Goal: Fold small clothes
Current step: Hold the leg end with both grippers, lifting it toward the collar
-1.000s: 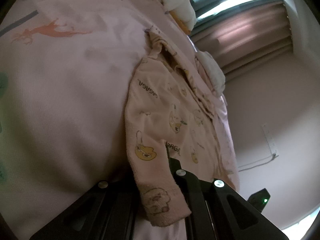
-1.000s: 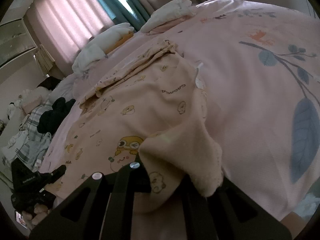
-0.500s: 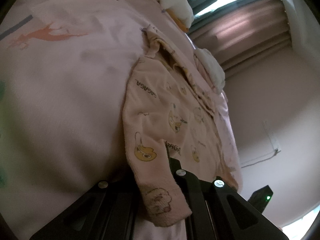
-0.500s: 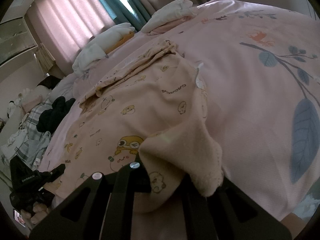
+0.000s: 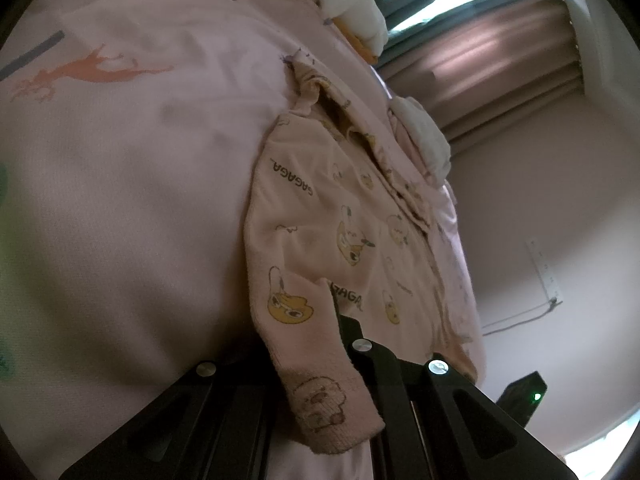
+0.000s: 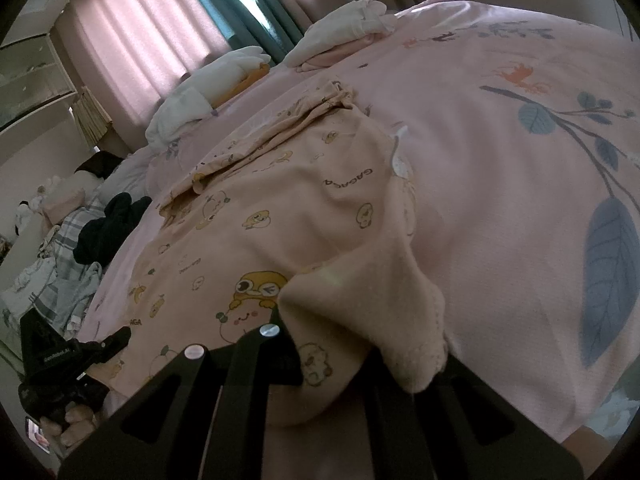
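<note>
The small printed garment (image 5: 320,216) is stretched flat on the pink bedspread (image 5: 120,200), its near hem clenched at one corner by the left gripper (image 5: 320,344) and at the other by the right gripper (image 6: 332,344), seemingly so both corners can be folded over together.

One garment (image 5: 320,216), two claws (image 5: 316,360)

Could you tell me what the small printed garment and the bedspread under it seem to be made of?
Garment: looks like soft, matte knit cotton, peach with cartoon prints; its turned-up edge shows a fuzzy, looped inner side, perhaps terry or fleece. Bedspread: thin pink fabric, matte, with a fine waffle-like texture, probably cotton.
</note>
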`<control>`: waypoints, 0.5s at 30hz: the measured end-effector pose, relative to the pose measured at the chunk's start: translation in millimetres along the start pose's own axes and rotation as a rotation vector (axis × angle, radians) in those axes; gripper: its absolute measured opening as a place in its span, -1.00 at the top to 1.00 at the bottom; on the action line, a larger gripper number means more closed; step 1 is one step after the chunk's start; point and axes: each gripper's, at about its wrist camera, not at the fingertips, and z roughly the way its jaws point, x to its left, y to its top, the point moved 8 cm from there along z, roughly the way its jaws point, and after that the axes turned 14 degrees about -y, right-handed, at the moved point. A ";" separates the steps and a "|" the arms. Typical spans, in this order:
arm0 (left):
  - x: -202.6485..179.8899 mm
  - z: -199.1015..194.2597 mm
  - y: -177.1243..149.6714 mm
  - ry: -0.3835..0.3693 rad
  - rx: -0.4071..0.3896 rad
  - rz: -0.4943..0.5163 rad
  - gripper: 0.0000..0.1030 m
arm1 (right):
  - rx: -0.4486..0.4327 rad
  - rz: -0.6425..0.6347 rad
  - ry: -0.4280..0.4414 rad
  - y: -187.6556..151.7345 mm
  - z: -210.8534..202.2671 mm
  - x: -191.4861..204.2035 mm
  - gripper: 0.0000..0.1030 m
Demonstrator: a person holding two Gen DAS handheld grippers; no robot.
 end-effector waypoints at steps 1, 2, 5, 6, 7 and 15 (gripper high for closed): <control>0.3 0.0 0.8 0.000 0.000 0.000 0.95 | -0.001 -0.001 -0.001 -0.3 -0.3 0.3 0.96; 0.0 0.0 0.3 -0.001 0.000 -0.001 0.95 | -0.001 -0.001 -0.002 -0.3 -0.3 0.2 0.96; -0.4 0.2 0.0 -0.001 0.000 0.000 0.95 | -0.001 -0.002 -0.002 -0.3 -0.2 0.0 0.96; -0.4 0.2 -0.1 -0.001 0.000 0.000 0.95 | -0.001 -0.002 -0.003 -0.1 0.1 -0.5 0.96; -0.4 0.2 0.0 0.000 0.000 0.000 0.95 | -0.001 -0.002 -0.002 -0.2 -0.2 0.0 0.96; -5.7 2.7 2.5 0.083 -0.024 0.078 0.95 | -0.010 -0.030 -0.023 -0.2 -0.4 0.8 0.96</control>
